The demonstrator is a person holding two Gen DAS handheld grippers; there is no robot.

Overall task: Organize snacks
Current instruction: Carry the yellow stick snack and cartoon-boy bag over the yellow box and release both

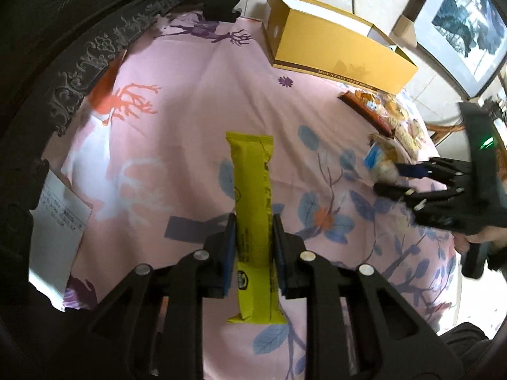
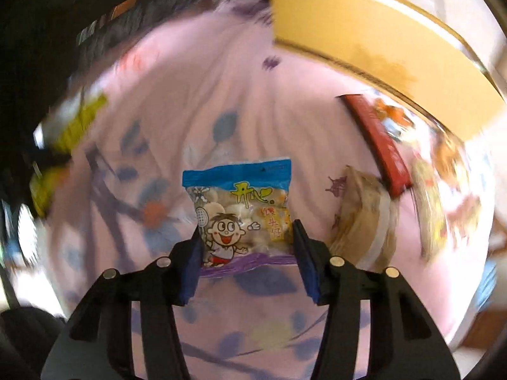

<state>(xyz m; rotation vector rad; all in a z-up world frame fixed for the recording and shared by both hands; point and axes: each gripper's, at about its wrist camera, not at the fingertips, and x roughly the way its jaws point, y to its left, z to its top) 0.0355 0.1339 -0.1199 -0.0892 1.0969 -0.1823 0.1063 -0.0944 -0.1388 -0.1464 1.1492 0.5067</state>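
A long yellow snack bar (image 1: 252,171) hangs lengthwise between the blue pads of my left gripper (image 1: 253,218), which is shut on its lower half above the pink patterned cloth (image 1: 190,95). In the right wrist view, a small clear bag with a blue top and a cartoon face (image 2: 244,196) sits between the pads of my right gripper (image 2: 247,228), which press on both its sides. The left wrist view shows that right gripper (image 1: 388,177) at the right, holding the same bag (image 1: 378,155). The yellow bar (image 2: 76,123) appears blurred at the far left.
An open yellow cardboard box (image 1: 332,44) stands at the cloth's far edge. A red packet (image 2: 377,139) and a heap of several other snacks lie below it, with a tan round packet (image 2: 364,221) beside my right gripper. Carved dark wood (image 1: 79,47) borders the left; a white paper (image 1: 57,221) lies there.
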